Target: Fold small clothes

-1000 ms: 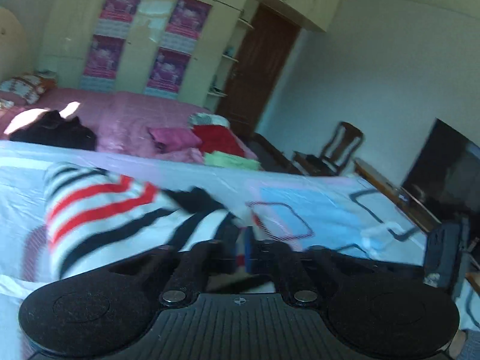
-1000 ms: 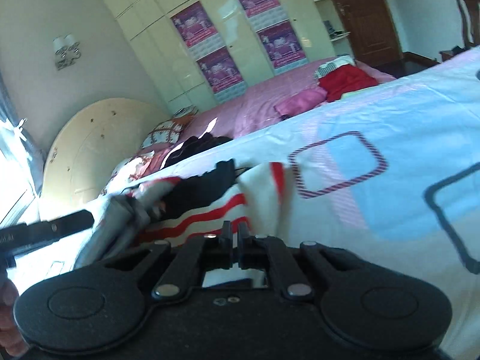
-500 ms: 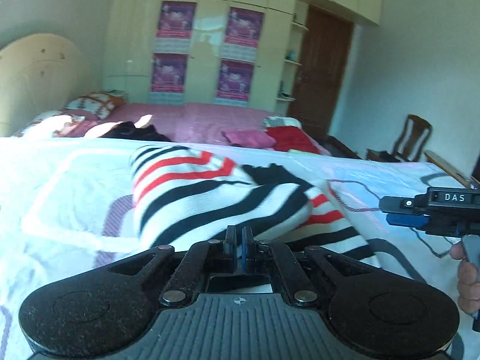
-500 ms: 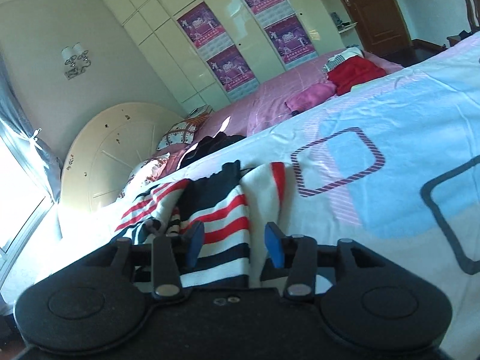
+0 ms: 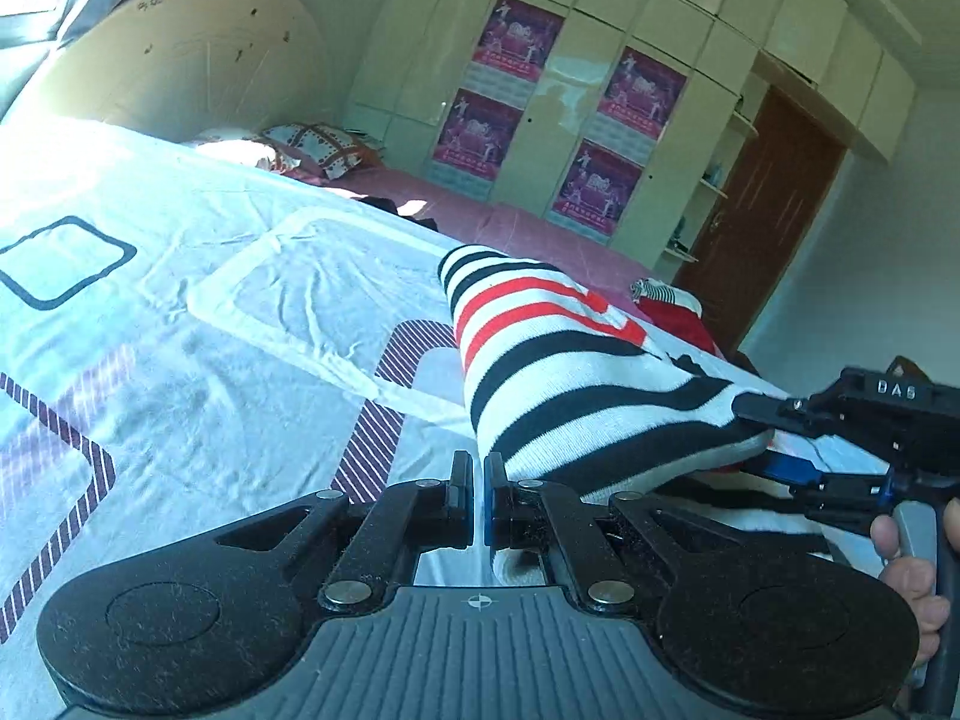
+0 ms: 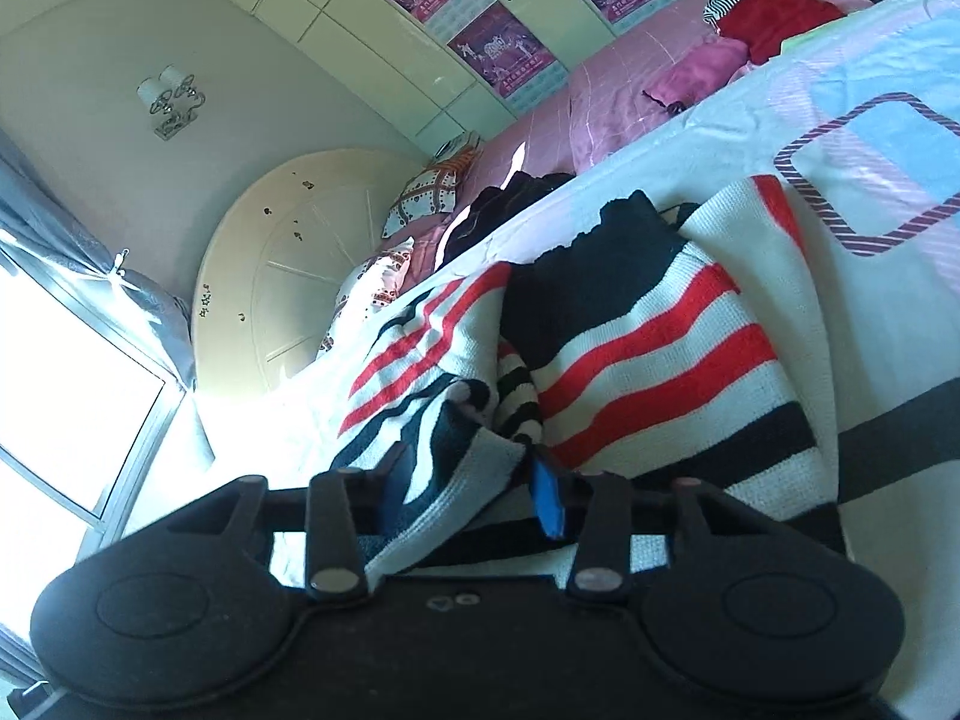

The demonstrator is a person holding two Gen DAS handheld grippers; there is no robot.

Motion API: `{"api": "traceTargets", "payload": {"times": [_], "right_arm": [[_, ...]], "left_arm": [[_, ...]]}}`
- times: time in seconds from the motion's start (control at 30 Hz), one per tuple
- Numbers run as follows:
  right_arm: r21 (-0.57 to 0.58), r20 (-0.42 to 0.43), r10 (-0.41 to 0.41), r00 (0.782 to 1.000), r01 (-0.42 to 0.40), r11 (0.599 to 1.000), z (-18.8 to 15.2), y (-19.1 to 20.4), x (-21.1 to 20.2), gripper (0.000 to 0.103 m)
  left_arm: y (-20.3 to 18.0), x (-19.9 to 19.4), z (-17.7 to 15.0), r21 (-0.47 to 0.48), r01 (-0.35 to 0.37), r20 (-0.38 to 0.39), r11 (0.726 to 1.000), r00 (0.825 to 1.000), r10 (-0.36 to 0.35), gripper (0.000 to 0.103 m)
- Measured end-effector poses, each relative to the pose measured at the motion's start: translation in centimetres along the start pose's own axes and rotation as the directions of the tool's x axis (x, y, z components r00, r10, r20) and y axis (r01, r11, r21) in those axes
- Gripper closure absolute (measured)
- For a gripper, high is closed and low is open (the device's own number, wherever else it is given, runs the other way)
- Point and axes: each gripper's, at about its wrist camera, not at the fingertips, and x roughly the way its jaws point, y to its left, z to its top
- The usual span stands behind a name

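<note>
A white knit sweater with black and red stripes point(image 5: 558, 354) lies partly folded on the bed sheet point(image 5: 210, 312). My left gripper point(image 5: 478, 483) is shut; its fingers sit at the near left edge of the folded part, and I cannot tell whether fabric is pinched between them. My right gripper point(image 6: 465, 489) is open with a fold of the sweater point(image 6: 630, 354) lying between its blue-padded fingers point(image 6: 549, 504). It also shows in the left wrist view point(image 5: 774, 438) at the sweater's right edge.
A pink bed point(image 6: 606, 96) behind holds a red garment point(image 6: 774, 21), a pink one point(image 6: 696, 69), a black heap point(image 6: 510, 204) and pillows point(image 5: 318, 141). A cupboard wall with posters point(image 5: 600, 96) and a brown door point(image 5: 774, 210) stand beyond.
The left gripper swung left and now looks along the sheet. The right gripper opened from shut and moved in so a sweater fold lies between its fingers.
</note>
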Motion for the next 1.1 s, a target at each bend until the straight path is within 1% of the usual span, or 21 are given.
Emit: {"api": "traceTargets", "payload": {"times": [0.03, 0.1, 0.13, 0.17, 0.3, 0.37, 0.47, 0.5, 0.53, 0.57, 0.6, 0.63, 0.67, 0.7, 0.73, 0.77, 0.8, 0.87, 0.9, 1.0, 1.1], "right_arm": [[-0.013, 0.002, -0.015, 1.0, 0.015, 1.0, 0.0, 0.2, 0.2, 0.072], [-0.045, 0.014, -0.044, 0.999, 0.044, 0.998, -0.3, 0.6, 0.2, 0.084], [-0.063, 0.024, -0.049, 0.999, 0.05, 0.997, -0.4, 0.9, 0.0, 0.086], [-0.092, 0.04, -0.06, 0.997, 0.063, 0.994, -0.7, 1.4, -0.3, 0.088], [-0.208, 0.113, -0.059, 0.992, 0.082, 0.975, -1.7, 3.8, -3.1, 0.089], [-0.236, 0.132, -0.067, 0.989, 0.097, 0.967, -2.5, 4.5, -4.7, 0.089], [-0.213, 0.15, -0.113, 0.982, 0.143, 0.967, -4.0, 3.4, -6.6, 0.089], [-0.186, 0.133, -0.14, 0.981, 0.163, 0.969, -4.2, 2.4, -6.4, 0.088], [-0.148, 0.093, -0.144, 0.985, 0.157, 0.976, -4.3, 1.2, -5.9, 0.087], [-0.107, 0.06, -0.118, 0.991, 0.124, 0.987, -4.0, 0.2, -5.6, 0.082], [-0.077, 0.067, -0.091, 0.994, 0.096, 0.992, -3.7, -0.4, -5.8, 0.076], [-0.074, 0.1, -0.076, 0.992, 0.083, 0.994, -3.2, -0.5, -6.3, 0.072], [-0.074, 0.128, -0.058, 0.99, 0.068, 0.995, -2.5, -0.7, -6.8, 0.058], [-0.061, 0.137, -0.038, 0.99, 0.047, 0.997, -1.7, -1.0, -6.9, 0.04], [-0.036, 0.127, -0.006, 0.992, 0.011, 0.999, -0.8, -1.6, -6.6, 0.035], [-0.012, 0.109, 0.024, 0.994, -0.023, 1.0, 0.2, -2.2, -6.1, 0.036], [0.005, 0.08, 0.042, 0.996, -0.042, 0.999, 1.2, -2.8, -5.1, 0.04], [0.013, 0.0, 0.075, 0.997, -0.075, 0.997, 2.6, -3.4, -3.1, 0.045], [0.023, -0.036, 0.093, 0.995, -0.093, 0.995, 3.0, -3.7, -2.1, 0.045], [0.052, -0.145, 0.114, 0.983, -0.107, 0.993, 3.1, -3.7, 0.7, 0.045], [0.093, -0.2, 0.139, 0.97, -0.122, 0.988, 2.7, -3.7, 2.7, 0.046]], "left_arm": [[0.2, 0.6, 0.2, -0.008, 0.003, -0.013, 1.0, 1.0, -0.003, 0.103], [0.5, 2.2, 0.5, -0.037, 0.018, -0.044, 0.999, 0.999, -0.02, 0.103], [0.7, 2.5, 0.6, -0.045, 0.026, -0.054, 0.999, 0.998, -0.028, 0.103], [0.2, 3.7, 0.8, -0.049, 0.022, -0.063, 0.999, 0.998, -0.025, 0.103], [-0.3, 4.7, 1.1, -0.063, 0.035, -0.064, 0.997, 0.997, -0.039, 0.103], [-0.2, 5.0, 1.1, -0.071, 0.049, -0.064, 0.996, 0.997, -0.053, 0.103], [-0.1, 5.2, 1.5, -0.056, 0.065, -0.064, 0.996, 0.996, -0.069, 0.103], [0.0, 5.5, 1.7, -0.053, 0.068, -0.065, 0.996, 0.995, -0.071, 0.103], [0.1, 5.7, 1.9, -0.049, 0.073, -0.066, 0.996, 0.995, -0.076, 0.103], [0.0, 6.0, 2.1, -0.045, 0.073, -0.068, 0.996, 0.995, -0.076, 0.103], [0.0, 6.2, 2.3, -0.038, 0.075, -0.067, 0.996, 0.995, -0.077, 0.103], [-0.1, 6.4, 2.9, -0.026, 0.079, -0.063, 0.997, 0.995, -0.081, 0.103], [-0.2, 6.4, 3.3, -0.012, 0.083, -0.057, 0.996, 0.995, -0.084, 0.103], [-0.2, 6.6, 3.8, -0.002, 0.085, -0.051, 0.996, 0.995, -0.085, 0.103], [-0.2, 6.9, 4.4, 0.007, 0.089, -0.05, 0.996, 0.995, -0.088, 0.103], [-0.2, 7.3, 4.9, 0.014, 0.093, -0.052, 0.996, 0.994, -0.092, 0.103], [-0.2, 7.8, 5.4, 0.019, 0.09, -0.055, 0.996, 0.995, -0.089, 0.103], [-0.2, 8.6, 6.1, 0.019, 0.102, -0.07, 0.995, 0.992, -0.1, 0.103], [-0.2, 9.0, 6.4, 0.014, 0.106, -0.074, 0.994, 0.992, -0.105, 0.103], [-0.2, 9.9, 6.6, 0.012, 0.111, -0.095, 0.994, 0.989, -0.11, 0.103], [-0.4, 10.5, 6.4, 0.011, 0.104, -0.123, 0.994, 0.987, -0.102, 0.103]]}}
